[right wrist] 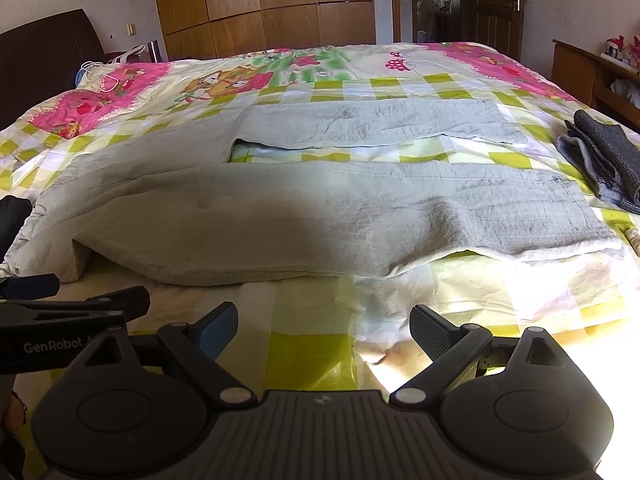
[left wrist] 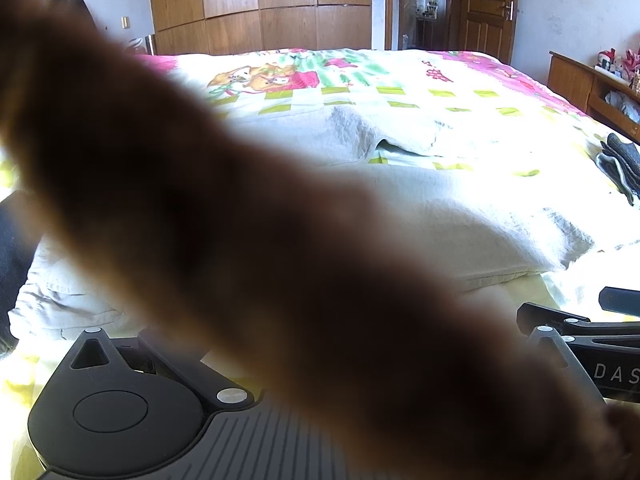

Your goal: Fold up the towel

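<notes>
1. The towel (right wrist: 304, 216), a pale grey-green cloth, lies spread across the bed (right wrist: 304, 364) on a bright quilt with yellow-green checks and pink cartoon prints.
2. In the right wrist view the towel has a broad near band running left to right, with its near edge lifted a little off the quilt at the left; a narrower far strip (right wrist: 376, 124) lies beyond it, and a gap of quilt shows between the two on the right side.
3. The right gripper (right wrist: 324, 332) rests low over the quilt, just near of the towel's near edge and not touching it; its jaws stand wide apart with nothing between them.
4. The left gripper (right wrist: 76, 312) appears at the left edge of the right wrist view, just beside the right one. Whether its jaws are released or clenched cannot be told.
5. In the left wrist view a blurred brown shape (left wrist: 240, 240), very close to the lens, crosses from upper left to lower right and hides the left gripper's fingers.
6. A folded dark grey cloth (right wrist: 608, 160) lies on the quilt at the right, apart from the towel.
7. Far behind the bed stand a wooden wardrobe (right wrist: 264, 4) and an open doorway, where a person (right wrist: 424, 4) stands.
</notes>
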Motion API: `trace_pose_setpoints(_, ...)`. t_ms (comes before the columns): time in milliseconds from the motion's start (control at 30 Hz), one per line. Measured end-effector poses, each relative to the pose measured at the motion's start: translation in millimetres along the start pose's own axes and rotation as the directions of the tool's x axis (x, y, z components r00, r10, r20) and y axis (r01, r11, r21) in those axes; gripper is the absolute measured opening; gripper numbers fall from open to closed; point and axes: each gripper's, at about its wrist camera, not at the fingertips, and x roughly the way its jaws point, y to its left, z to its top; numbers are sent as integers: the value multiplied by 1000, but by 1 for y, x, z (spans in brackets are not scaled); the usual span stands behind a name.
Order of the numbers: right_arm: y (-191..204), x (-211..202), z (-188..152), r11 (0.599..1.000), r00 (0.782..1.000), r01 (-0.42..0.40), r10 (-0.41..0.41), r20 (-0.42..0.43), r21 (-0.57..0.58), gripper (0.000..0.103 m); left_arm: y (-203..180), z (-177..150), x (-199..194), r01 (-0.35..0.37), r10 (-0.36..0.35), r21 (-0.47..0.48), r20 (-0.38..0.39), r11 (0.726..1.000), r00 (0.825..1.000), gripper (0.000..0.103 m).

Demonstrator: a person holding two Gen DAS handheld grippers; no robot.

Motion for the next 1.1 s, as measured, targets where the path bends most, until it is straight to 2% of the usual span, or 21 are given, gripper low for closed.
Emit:
trace_pose_setpoints(200,-4,-2,2,1000,1000,-6,6,4,22,102,-3,5,-2,7,-7,5,8,1000,1000,103)
trace_pose_setpoints(367,-19,-8,10,996,1000,-7,5,14,93,99,-16,21,2,59,-59,29,18,998,998,103)
trace_pose_setpoints(500,-51,-15,23,981,1000,-10,5,25,193,99,-40,40,11,148,-150,70,18,987,989,103)
trace_pose_setpoints(667,-113,-19,36,950,996,73,-84,22,304,97,-89,62,27,222,-235,186,51,957,971,103)
trace_pose_setpoints(767,-161,-13,34,911,989,143,-143,-30,387,81,-120,70,41,259,-280,247,53,934,959,103)
trace_pose_setpoints(867,-205,0,30,848,983,181,-158,-88,499,77,-142,75,57,297,-316,261,33,919,948,103)
trace_pose_setpoints(967,-234,9,31,798,988,153,-140,-68,583,73,-157,79,67,345,-361,265,12,900,933,103)
trace_pose_setpoints(1033,-246,12,33,770,990,130,-137,-37,625,68,-165,78,71,353,-372,282,14,892,928,103)
trace_pose_setpoints(1067,-252,15,34,757,990,127,-138,-33,641,58,-168,78,72,355,-374,293,7,888,928,103)
trace_pose_setpoints(1100,-258,19,35,745,989,135,-142,-42,654,41,-172,78,74,357,-373,302,-5,884,928,103)
